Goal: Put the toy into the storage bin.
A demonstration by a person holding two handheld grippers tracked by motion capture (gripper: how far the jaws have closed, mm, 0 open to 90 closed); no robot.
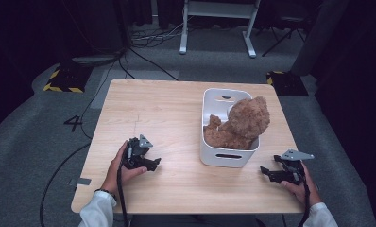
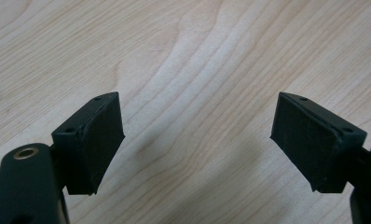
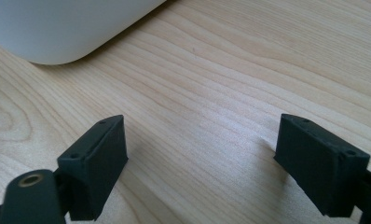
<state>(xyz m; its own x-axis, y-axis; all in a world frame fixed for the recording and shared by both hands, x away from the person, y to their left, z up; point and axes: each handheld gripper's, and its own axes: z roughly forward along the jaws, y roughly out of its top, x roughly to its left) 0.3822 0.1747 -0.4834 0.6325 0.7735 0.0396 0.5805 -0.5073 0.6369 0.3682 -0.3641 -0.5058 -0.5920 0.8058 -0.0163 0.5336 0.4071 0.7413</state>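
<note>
Both grippers (image 1: 154, 162) (image 1: 264, 171) gape empty beside the teddy bear (image 1: 240, 124); floor marked 4 (image 1: 74, 123).

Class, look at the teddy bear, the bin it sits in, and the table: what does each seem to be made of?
Teddy bear: brown plush fabric, judging by its fuzzy, matte pile.
Bin: probably white plastic; smooth moulded walls, rounded corners, cut-out handles.
Table: light wood or wood-look laminate; the grain lines show, with a slight sheen.
</note>
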